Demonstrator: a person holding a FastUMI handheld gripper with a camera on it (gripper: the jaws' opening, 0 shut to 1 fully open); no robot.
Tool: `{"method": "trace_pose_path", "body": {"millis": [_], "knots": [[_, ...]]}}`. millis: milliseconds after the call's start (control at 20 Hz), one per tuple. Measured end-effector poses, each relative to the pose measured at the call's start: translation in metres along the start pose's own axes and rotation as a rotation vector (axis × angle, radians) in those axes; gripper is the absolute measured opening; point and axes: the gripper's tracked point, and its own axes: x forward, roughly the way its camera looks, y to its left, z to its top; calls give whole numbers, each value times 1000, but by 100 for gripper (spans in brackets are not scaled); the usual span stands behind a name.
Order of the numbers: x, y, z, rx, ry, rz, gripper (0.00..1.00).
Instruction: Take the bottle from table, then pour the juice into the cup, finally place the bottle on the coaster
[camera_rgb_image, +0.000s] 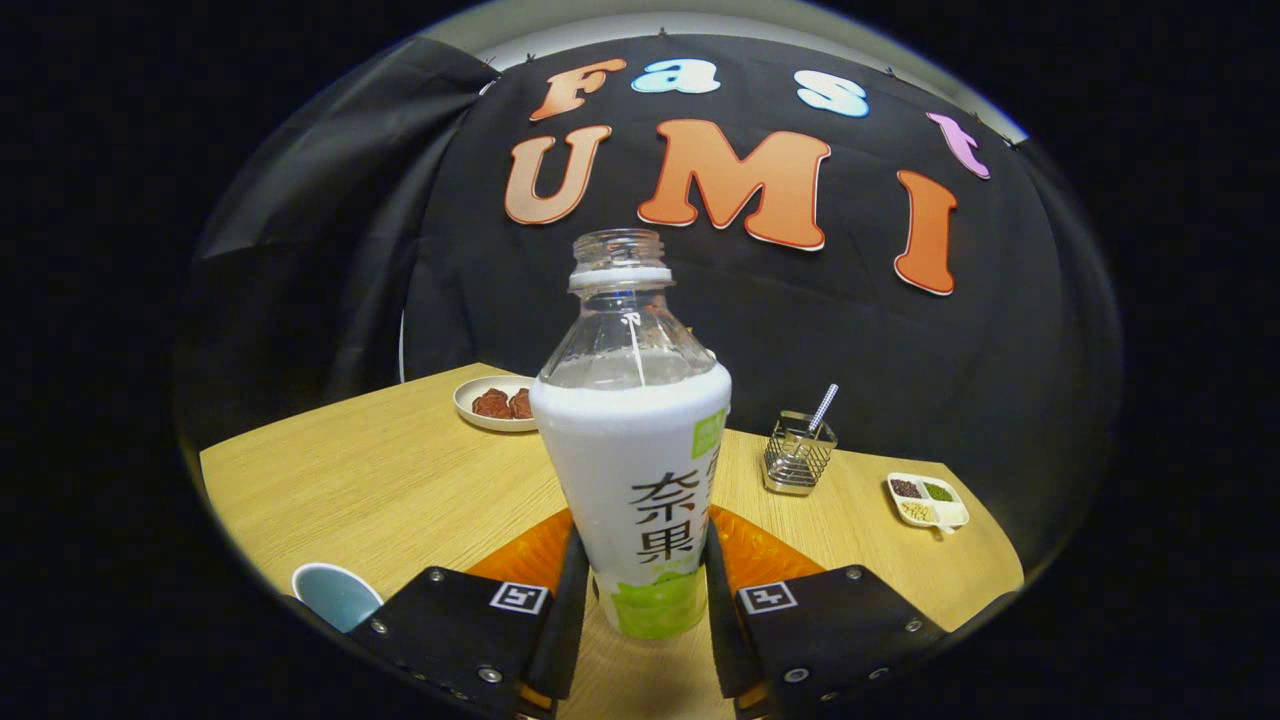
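Observation:
The bottle (640, 470) stands upright between my fingers, uncapped, with a clear neck, a white label and a green band at its base. My gripper (645, 545) is shut on the bottle, one finger pressing each side of its lower body. An orange coaster (525, 560) shows on both sides of the bottle, just behind the fingers; I cannot tell whether the bottle's base rests on it. The light blue cup (335, 592) sits on the table to the left of my left finger.
On the wooden table (380, 480) a white plate with red-brown food (495, 403) lies beyond the bottle to the left. A wire holder (798, 455) with a metal stick stands to the right, and a small divided dish (927, 500) lies near the right edge.

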Motion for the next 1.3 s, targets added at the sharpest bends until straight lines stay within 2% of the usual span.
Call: {"method": "trace_pose_path", "body": {"millis": [300,550,700,1000,1300], "knots": [[37,-15,-7,153,19,-22,55],[56,-21,-26,174,55,-46,57],[61,-16,-32,210,71,-23,57],[59,-9,-42,185,102,-19,57],[52,-13,-53,182,145,-42,67]]}}
